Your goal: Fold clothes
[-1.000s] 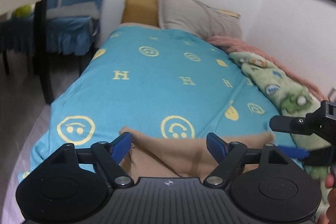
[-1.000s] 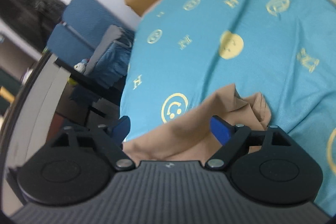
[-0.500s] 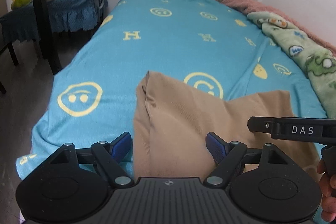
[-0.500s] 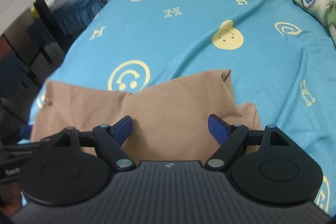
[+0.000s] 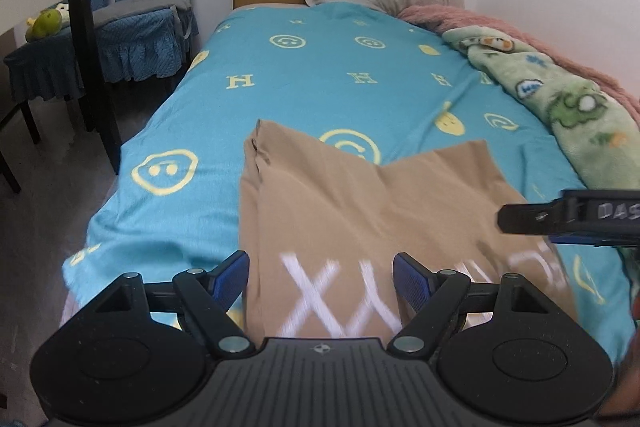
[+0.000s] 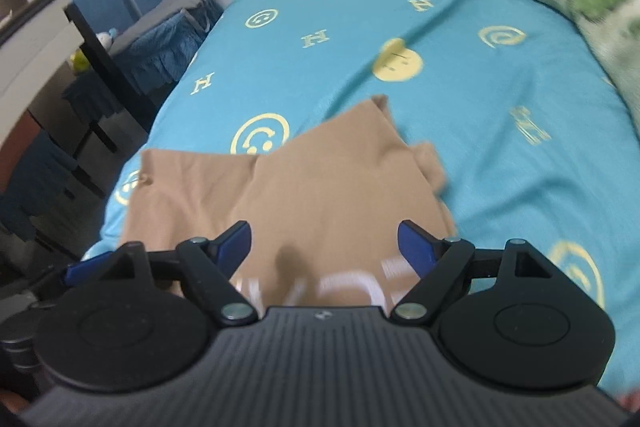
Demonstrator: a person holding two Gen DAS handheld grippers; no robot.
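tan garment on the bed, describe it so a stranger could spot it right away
Find the bed's turquoise smiley-face sheet. At its near end lies the tan garment, spread flat. It alone is plain tan with white lettering, unlike the green cartoon blanket beside it.

The right claw [image 5: 568,215], seen from the left wrist camera, carries the white letters "DAS" on its side. The turquoise bedsheet [image 5: 320,87] is printed with yellow "H" letters among smiley faces. White lettering on the tan garment [image 5: 360,211] is blurred; only "XX" shapes can be made out.

Tan garment [image 5: 360,211] on turquoise bed [image 5: 304,95]
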